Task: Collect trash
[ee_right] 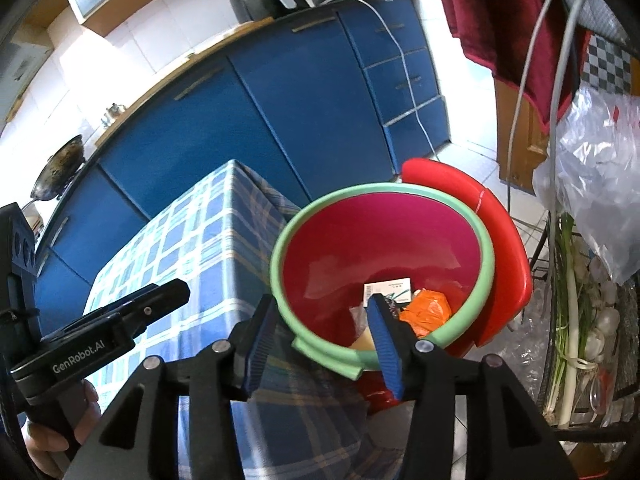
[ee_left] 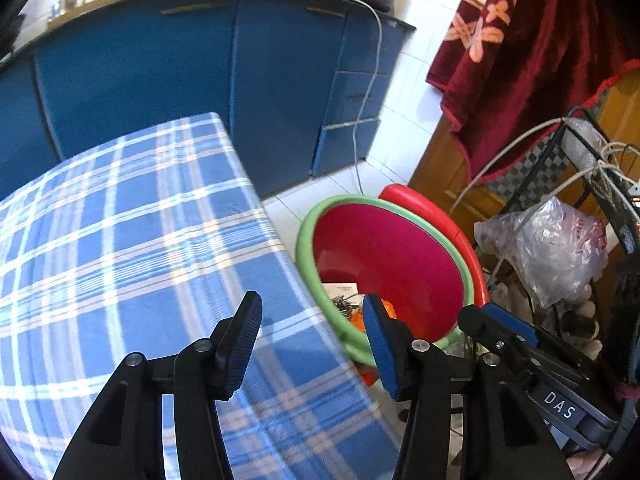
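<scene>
Both tools stand part open with nothing between their pads: the left tool [ee_left: 312,344] low centre over the bench [ee_left: 120,240] edge, the right tool [ee_right: 320,344] low centre. Just past them, right of centre, trash [ee_right: 424,312] lies inside the green-rimmed red bin [ee_right: 380,232], beside the plaid-covered bench.

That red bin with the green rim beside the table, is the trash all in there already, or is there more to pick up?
Looks mostly done. The red plastic bin with the green rim already holds a white card, an orange wrapper and other scraps. Nothing is in hand: the left tongs and right tongs are open with nothing between them. The blue checked tablecloth shows no trash in view, so little seems left.
</scene>
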`<state>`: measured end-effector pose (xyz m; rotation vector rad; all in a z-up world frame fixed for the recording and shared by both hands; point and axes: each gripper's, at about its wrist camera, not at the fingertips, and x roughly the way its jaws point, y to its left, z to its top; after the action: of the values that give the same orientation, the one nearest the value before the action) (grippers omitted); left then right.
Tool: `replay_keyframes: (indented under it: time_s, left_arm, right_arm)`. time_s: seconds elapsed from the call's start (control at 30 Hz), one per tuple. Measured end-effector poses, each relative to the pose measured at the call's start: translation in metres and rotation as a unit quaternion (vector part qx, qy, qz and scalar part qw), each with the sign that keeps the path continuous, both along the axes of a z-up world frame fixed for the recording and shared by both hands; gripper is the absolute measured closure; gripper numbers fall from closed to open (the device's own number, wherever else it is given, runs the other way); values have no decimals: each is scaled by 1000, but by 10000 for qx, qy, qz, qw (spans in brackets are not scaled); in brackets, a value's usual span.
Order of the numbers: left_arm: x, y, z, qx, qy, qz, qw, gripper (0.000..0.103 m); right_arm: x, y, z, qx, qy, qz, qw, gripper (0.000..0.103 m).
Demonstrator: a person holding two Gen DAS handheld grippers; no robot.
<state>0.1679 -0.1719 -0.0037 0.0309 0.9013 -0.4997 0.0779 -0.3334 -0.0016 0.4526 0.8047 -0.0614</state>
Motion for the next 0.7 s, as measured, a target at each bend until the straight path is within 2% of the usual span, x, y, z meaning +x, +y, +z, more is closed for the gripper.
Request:
replay_keyframes:
  time_s: [0.53, 0.7]
  left_arm:
    - [-49, 69, 32, -329, -404, 664, 9964, 49]
    - [-64, 86, 39, -353, -543, 816, 9946, 42]
  right_arm:
    - [-32, 51, 40, -357, -448, 440, 9974, 37]
    - [-40, 63, 47, -456, -504, 529, 9963, 30]
